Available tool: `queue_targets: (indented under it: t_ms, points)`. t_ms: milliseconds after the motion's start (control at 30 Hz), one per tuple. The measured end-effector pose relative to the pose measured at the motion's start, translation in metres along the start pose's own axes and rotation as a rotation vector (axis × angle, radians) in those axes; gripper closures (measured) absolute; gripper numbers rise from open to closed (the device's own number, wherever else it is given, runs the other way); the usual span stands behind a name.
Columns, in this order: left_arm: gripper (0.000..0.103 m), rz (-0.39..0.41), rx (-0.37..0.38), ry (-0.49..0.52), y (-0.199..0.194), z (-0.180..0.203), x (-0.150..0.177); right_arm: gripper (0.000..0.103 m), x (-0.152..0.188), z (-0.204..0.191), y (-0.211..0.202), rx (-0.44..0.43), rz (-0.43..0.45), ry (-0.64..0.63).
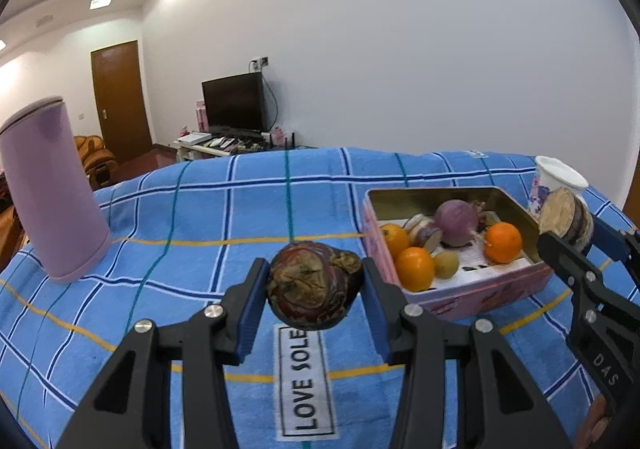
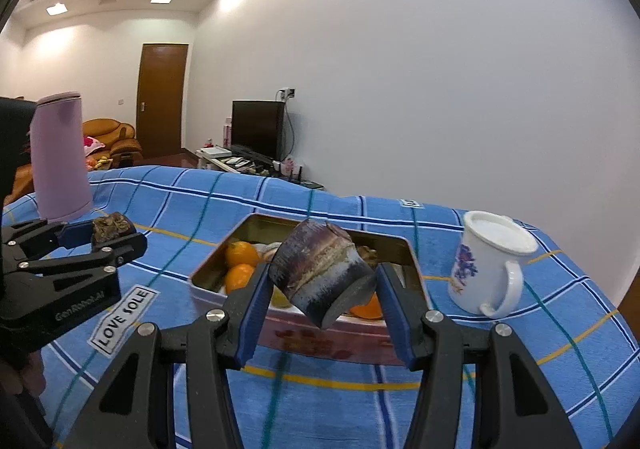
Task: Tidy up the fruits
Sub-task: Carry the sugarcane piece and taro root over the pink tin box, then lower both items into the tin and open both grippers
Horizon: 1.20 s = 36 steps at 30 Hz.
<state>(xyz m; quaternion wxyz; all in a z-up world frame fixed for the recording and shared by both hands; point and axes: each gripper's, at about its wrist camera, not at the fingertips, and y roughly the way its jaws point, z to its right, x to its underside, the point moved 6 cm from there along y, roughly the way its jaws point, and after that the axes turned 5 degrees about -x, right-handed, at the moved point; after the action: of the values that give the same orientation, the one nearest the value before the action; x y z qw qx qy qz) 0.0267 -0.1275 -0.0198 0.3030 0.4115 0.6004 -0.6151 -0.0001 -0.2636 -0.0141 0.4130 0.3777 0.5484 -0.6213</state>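
My left gripper (image 1: 315, 285) is shut on a dark brown wrinkled fruit (image 1: 314, 285), held above the blue checked cloth (image 1: 200, 217), left of the pink tin box (image 1: 472, 289). The box holds oranges (image 1: 503, 242), a purple round fruit (image 1: 456, 221) and other pieces. My right gripper (image 2: 322, 289) is shut on a dark purple cut chunk (image 2: 320, 273), held over the box's near edge (image 2: 320, 341). The right gripper also shows in the left wrist view (image 1: 568, 225), and the left gripper in the right wrist view (image 2: 112, 233).
A tall lilac bottle (image 1: 52, 193) stands at the left of the cloth. A white flowered mug (image 2: 492, 261) stands right of the box. A "LOVE SOLE" label (image 1: 306, 381) lies on the cloth. Behind are a TV, a door and a sofa.
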Motion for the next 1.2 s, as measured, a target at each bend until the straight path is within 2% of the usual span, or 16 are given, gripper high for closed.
queue_targets:
  t_ms: [333, 933, 1200]
  points:
    - [0.055, 0.027, 0.049, 0.019, -0.003, 0.023, -0.009, 0.048, 0.002, 0.037, -0.001, 0.05, -0.004, 0.057]
    - [0.055, 0.026, 0.095, 0.021, 0.007, 0.04, -0.023, 0.048, 0.002, 0.059, -0.004, 0.102, -0.006, 0.086]
    - [0.055, 0.013, 0.126, 0.036, 0.017, 0.064, -0.032, 0.048, -0.009, 0.071, 0.003, 0.116, -0.021, 0.082]
